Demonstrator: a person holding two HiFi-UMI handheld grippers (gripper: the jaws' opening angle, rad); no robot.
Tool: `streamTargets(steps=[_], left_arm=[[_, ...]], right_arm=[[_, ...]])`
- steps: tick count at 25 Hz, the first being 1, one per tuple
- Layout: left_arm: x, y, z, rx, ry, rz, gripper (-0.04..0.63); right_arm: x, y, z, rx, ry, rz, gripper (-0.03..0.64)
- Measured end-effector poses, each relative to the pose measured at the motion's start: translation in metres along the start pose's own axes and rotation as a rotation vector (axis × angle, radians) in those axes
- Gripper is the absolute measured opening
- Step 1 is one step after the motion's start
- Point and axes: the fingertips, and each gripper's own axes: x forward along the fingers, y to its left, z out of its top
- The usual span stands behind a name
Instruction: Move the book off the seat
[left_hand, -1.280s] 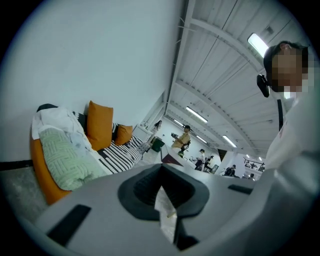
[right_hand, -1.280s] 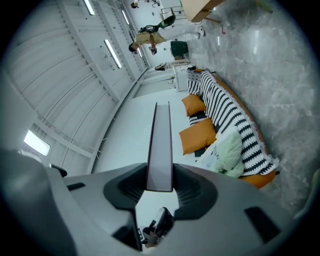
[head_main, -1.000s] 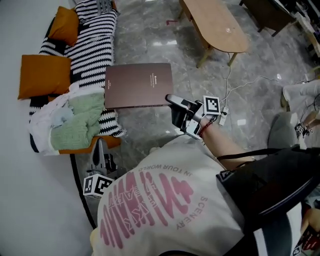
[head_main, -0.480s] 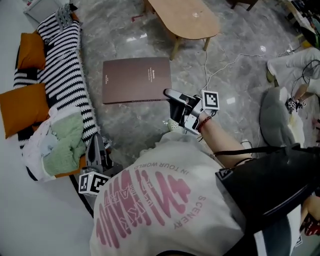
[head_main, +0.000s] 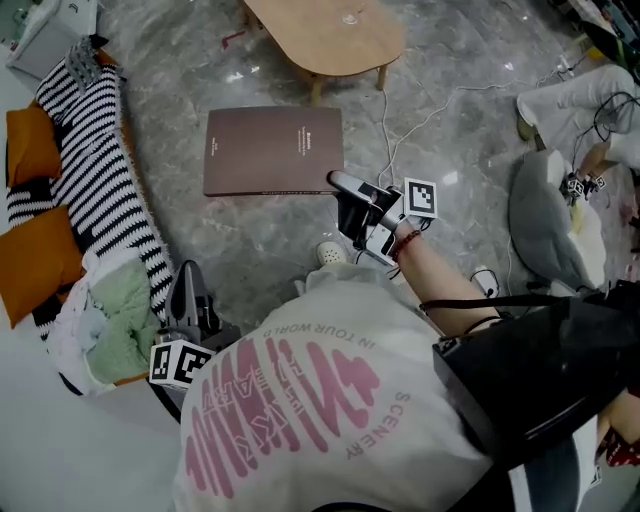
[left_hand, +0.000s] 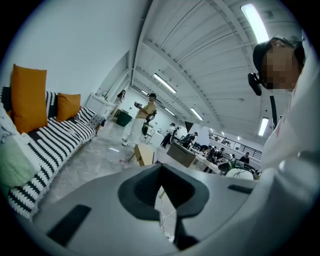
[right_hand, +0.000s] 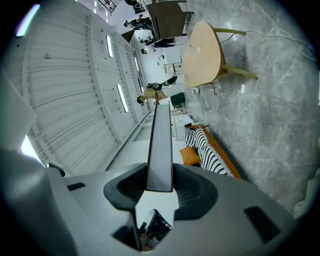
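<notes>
Brown and flat, the book hangs over the grey marble floor, off the striped sofa. My right gripper pinches it by the near right corner, so it spreads out ahead of the jaws and to their left. The head view gives me the whole cover. The right gripper view shows only the book's thin edge running straight out from between the jaws, both pads pressed on it. That view also catches the wooden table beyond the book, standing on the floor ahead of the gripper.

My left gripper is low beside me, near the sofa's end and just beside the green blanket. From above I cannot read its jaws. Its own view settles it: the left gripper's pads are drawn together with nothing between them. That view also takes in the sofa's orange cushions off to its left and people standing far down the hall.
</notes>
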Motion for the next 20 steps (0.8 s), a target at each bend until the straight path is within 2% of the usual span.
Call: streamTargets(steps=[5, 10, 15, 20], left_arm=[[0.061, -0.040, -0.010, -0.004, 0.034, -0.055, 0.008], [0.088, -0.044, -0.015, -0.018, 0.050, -0.124, 0.008], [0.122, -0.073, -0.021, -0.011, 0.057, -0.154, 0.008], [0.130, -0.080, -0.022, 0.001, 0.085, -0.180, 0.008]], right_arm=[[-0.034, 0.008, 0.054, -0.005, -0.051, -0.010, 0.160], [-0.044, 0.004, 0.069, -0.034, -0.095, -0.026, 0.160], [-0.069, 0.013, 0.105, -0.043, -0.140, -0.026, 0.160], [-0.075, 0.019, 0.122, -0.081, -0.220, -0.015, 0.160]])
